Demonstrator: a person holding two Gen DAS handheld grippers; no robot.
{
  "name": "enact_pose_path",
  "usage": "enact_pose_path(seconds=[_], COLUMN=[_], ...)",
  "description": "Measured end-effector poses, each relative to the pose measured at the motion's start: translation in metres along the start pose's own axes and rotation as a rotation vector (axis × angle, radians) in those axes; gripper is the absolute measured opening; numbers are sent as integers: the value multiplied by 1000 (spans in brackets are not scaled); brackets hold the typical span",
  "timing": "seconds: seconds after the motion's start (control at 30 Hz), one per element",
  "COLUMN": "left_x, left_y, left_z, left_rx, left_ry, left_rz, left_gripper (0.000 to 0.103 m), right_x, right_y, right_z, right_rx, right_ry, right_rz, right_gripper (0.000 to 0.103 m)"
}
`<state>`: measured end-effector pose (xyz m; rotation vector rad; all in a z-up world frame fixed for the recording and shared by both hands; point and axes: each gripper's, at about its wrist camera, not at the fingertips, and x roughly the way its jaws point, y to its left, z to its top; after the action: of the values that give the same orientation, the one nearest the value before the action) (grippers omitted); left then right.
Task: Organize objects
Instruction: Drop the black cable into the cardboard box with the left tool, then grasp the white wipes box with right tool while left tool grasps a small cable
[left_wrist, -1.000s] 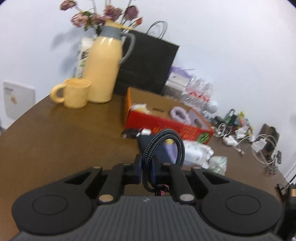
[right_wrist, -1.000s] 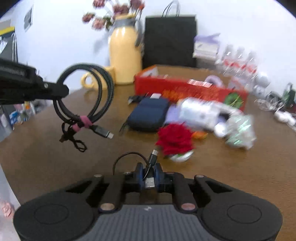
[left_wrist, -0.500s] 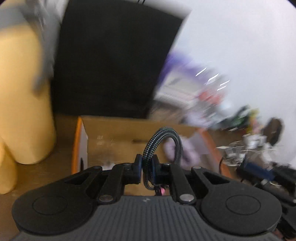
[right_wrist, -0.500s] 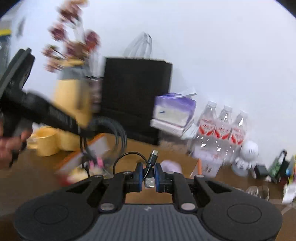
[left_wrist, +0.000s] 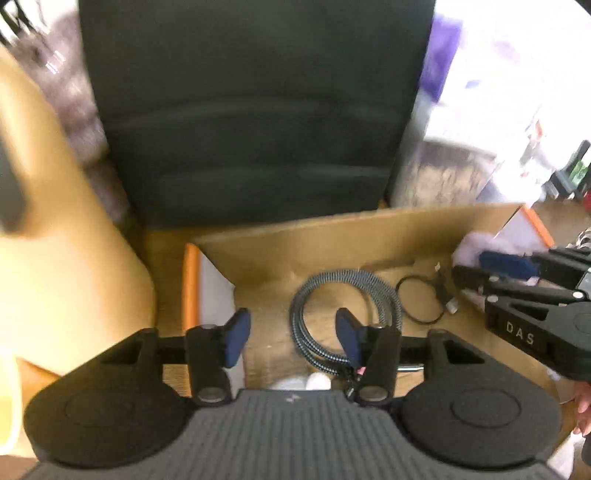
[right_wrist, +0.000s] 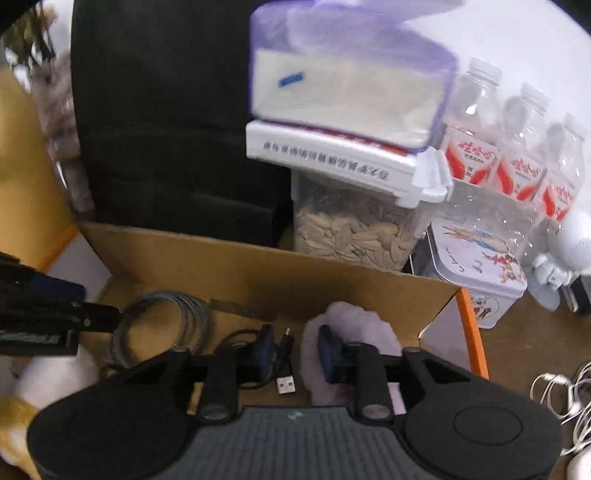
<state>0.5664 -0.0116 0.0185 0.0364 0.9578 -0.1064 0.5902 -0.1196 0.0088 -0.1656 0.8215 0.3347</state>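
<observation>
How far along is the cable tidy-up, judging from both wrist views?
Done: the braided cable and the thin black cable both lie inside the cardboard box, beside a fluffy purple item. In hand: nothing; the left gripper and right gripper have just been opening, jaws apart with no pad pressing a cable. Left: white cables lie outside the box.

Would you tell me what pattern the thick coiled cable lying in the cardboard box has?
The thick coiled cable is a black-and-white braided weave, clearest in the left wrist view.
</observation>
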Motion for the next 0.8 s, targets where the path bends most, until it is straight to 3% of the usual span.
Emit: enact_pose_path(seconds=[0.1, 0.17, 0.27, 0.37, 0.5, 0.6, 0.67, 0.8], left_x=[-43, -79, -137, -181, -226, -248, -260, -293], left_y=[-5, -9, -10, -10, -13, -15, -20, -39], left_z=[-8, -22, -67, -122, -212, -277, -307, -369], left_rx=[-6, -14, -24, -52, -73, -107, -115, -123], left_ry=[-74, -163, -307, -380, -446, -436, -410, -447], left_rz=[-22, -45, -88, -110, -77, -93, -76, -48], left_gripper=[55, 76, 84, 87, 96, 100, 100, 103], right_x=[-38, -79, -146, -207, -270, -315, -335, -362], right_y=[-6, -8, -7, -2, 8, 16, 25, 44], right_z=[0, -6, -31, -74, -148, -209, -247, -306], right_rx=[38, 29, 30, 16, -30, -16, 5, 55], right_ry=[-47, -106, -185, -226, -284, -348, -381, -388], right_rz=[25, 32, 26, 46, 20, 54, 54, 61], right_gripper=[34, 43, 47, 54, 63, 80, 83, 87])
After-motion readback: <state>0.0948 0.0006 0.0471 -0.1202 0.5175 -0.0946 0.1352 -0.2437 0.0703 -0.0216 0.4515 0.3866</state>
